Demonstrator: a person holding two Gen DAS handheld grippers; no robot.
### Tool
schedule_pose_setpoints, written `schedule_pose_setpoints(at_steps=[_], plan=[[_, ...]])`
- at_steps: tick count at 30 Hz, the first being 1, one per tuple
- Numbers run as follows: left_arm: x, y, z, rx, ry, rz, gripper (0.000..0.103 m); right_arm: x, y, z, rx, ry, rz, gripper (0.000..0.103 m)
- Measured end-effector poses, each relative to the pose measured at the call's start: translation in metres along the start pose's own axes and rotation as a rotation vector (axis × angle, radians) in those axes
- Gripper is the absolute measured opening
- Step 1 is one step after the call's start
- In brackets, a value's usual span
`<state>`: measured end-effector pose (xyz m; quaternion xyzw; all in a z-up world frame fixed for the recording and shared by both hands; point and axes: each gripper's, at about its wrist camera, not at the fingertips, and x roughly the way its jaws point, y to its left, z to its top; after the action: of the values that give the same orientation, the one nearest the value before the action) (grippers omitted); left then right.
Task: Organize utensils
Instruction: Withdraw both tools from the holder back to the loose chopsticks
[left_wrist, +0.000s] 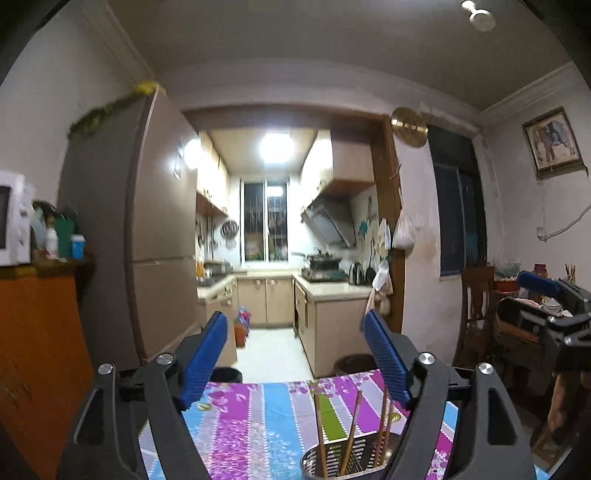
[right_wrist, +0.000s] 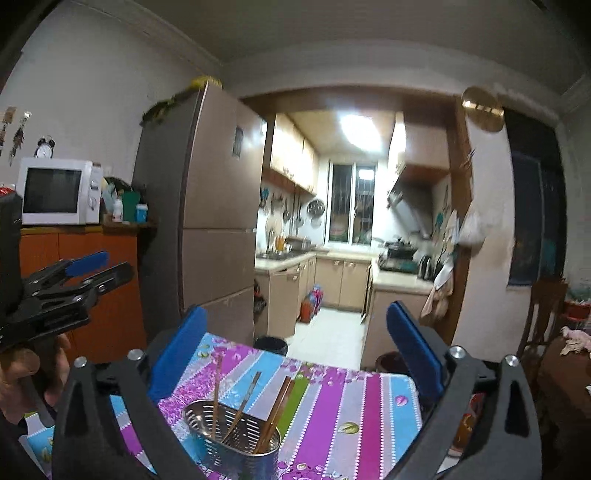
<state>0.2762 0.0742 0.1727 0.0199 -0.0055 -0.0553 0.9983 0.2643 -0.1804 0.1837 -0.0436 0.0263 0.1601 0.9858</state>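
On the table (right_wrist: 369, 398), which is covered with a glossy cloth striped in purple, blue and green with a flower print, stands an oval utensil holder (right_wrist: 232, 435) of perforated shiny metal, close to the cloth's near edge. Several slim wooden chopsticks (right_wrist: 242, 406) lean inside it at different tilts, their tips fanned apart above the rim. Both claws hover over the holder with nothing between their ribbed blue pads: the left gripper (left_wrist: 295, 354) stands with its jaws spread, and the right gripper (right_wrist: 295, 350) stands with its jaws wider still. Beyond the far table edge, open tiled floor runs into a narrow kitchen, past a tall brown fridge (right_wrist: 207, 206).
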Motion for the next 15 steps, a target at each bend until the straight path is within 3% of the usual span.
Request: schedule_pose_setpoints(at_steps=[9,15], plan=[[-0.123,-0.015,-0.019,0.002,-0.072,-0.004,0.084,-0.089,0.025,-0.017,0.010,-0.040,0.008,0.097],[-0.193,-0.024,-0.087,-0.005,-0.017,-0.058,0.084,-0.152,0.051,-0.058,-0.016,-0.058,0.038,0.097]])
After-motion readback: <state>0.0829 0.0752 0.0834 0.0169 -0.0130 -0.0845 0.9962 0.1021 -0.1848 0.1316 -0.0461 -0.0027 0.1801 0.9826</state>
